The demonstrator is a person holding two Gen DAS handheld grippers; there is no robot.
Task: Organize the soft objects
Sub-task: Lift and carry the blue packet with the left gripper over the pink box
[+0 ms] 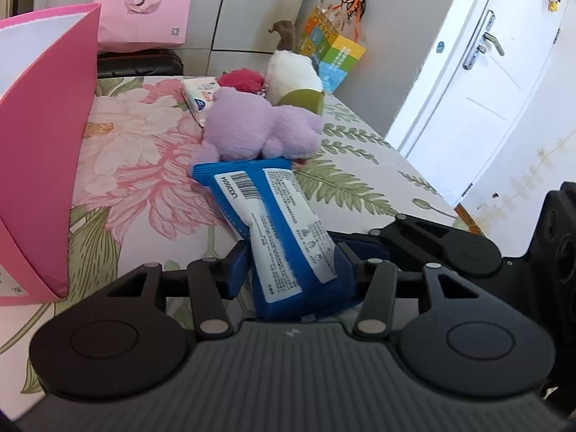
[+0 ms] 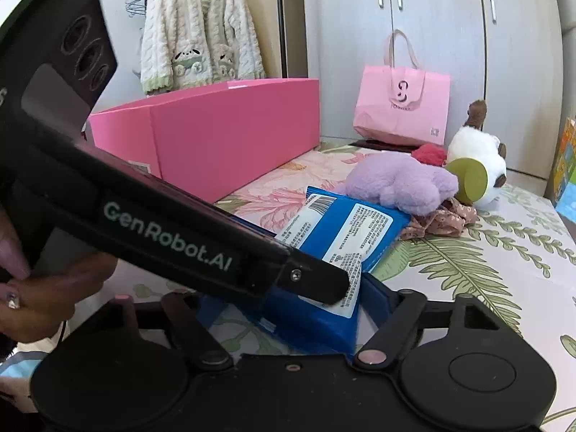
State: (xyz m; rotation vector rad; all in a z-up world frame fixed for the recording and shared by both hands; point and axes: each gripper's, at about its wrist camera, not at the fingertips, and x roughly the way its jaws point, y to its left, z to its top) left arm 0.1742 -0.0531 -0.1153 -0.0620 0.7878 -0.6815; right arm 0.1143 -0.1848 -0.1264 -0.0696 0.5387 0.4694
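1. Left wrist view: the left gripper had its blue pads clamped on the near end of the blue pack, which lay on the floral bedspread.
2. The pack's far end touched the purple plush; behind that sat a red pompom, a white plush and a small tissue pack.
3. Pink box stood at the left, open at the top; its inside was hidden from here.
4. Right wrist view: the right gripper had its jaws either side of the same pack, but whether the pads pressed on it I couldn't tell.
5. Pink box again showed only its walls; a pink bag stood by the wardrobe, contents unseen.
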